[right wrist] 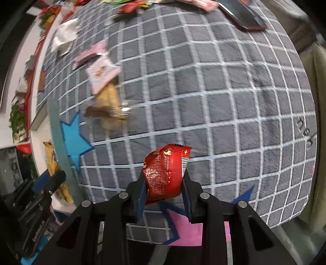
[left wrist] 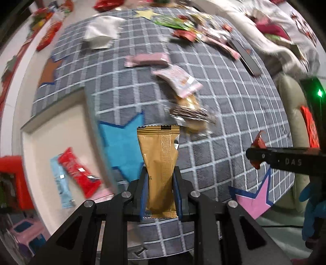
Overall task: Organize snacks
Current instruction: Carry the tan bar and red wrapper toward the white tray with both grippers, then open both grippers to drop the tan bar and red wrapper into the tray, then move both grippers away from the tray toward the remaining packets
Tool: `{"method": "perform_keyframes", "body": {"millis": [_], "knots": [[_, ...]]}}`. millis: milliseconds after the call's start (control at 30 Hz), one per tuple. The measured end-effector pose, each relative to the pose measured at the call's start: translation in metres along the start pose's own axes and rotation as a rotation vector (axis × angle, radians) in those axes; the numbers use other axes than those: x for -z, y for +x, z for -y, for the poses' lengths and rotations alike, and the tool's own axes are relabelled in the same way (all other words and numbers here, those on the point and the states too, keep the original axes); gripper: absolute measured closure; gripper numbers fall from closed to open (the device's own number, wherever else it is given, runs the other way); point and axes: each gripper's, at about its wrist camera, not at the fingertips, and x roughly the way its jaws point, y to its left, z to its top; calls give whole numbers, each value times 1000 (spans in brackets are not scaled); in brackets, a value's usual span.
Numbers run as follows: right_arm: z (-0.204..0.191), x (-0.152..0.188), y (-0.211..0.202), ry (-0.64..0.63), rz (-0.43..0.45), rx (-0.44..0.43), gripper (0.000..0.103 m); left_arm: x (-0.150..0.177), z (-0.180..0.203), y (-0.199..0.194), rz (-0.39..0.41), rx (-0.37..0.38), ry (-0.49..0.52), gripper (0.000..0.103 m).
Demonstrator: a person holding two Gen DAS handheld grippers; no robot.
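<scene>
My left gripper (left wrist: 160, 175) is shut on a long gold snack packet (left wrist: 159, 163) and holds it above the grey checked cloth (left wrist: 234, 114), beside a blue star (left wrist: 122, 140). My right gripper (right wrist: 165, 179) is shut on a crumpled red snack packet (right wrist: 166, 173) above the cloth (right wrist: 203, 91), over a pink star (right wrist: 187, 230). The right gripper also shows at the right of the left wrist view (left wrist: 256, 155), with the red packet's tips (left wrist: 259, 140) showing. The left gripper with the gold packet (right wrist: 52, 161) shows at the left of the right wrist view.
Loose snacks lie mid-cloth: pink packets (left wrist: 146, 60), a biscuit pack (left wrist: 191, 114). A white tray (left wrist: 51, 126) at left holds a red packet (left wrist: 78, 173) and a light blue one (left wrist: 61, 183). A phone (right wrist: 242, 16) lies far right. More snacks (left wrist: 183, 28) lie at the far edge.
</scene>
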Motion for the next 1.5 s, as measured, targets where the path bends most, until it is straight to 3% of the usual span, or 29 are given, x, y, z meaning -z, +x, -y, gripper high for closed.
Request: {"method": "perform_keyframes", "body": {"millis": [333, 500, 800, 1033, 1100, 1167, 1267, 1300, 1333, 1367, 1500], "knots": [[-136, -28, 23, -231, -22, -39, 70, 23, -88, -23, 26, -57, -184, 79], [-201, -20, 33, -342, -33, -52, 70, 31, -122, -24, 26, -72, -255, 79], [-253, -30, 77, -450, -74, -48, 70, 40, -157, -16, 10, -86, -305, 79], [-268, -34, 95, -482, -114, -24, 70, 49, -172, -6, -17, -116, -324, 77], [-270, -33, 98, -489, -123, -15, 70, 52, -173, -4, -27, -128, -322, 72], [-273, -31, 99, -488, -140, -11, 70, 55, -174, -5, -27, -138, -325, 49], [-276, -29, 103, -494, -155, -4, 66, 57, -173, -12, -4, -157, -320, 28], [-277, -29, 102, -496, -156, -2, 58, 57, -173, -14, 0, -159, -318, 26], [-277, -28, 100, -498, -150, -3, 36, 56, -172, -15, 0, -162, -315, 23], [-278, -28, 98, -498, -140, -3, 27, 56, -172, -16, -2, -164, -315, 23], [-277, -28, 90, -500, -128, -8, 27, 54, -172, -18, -16, -171, -327, 23]]}}
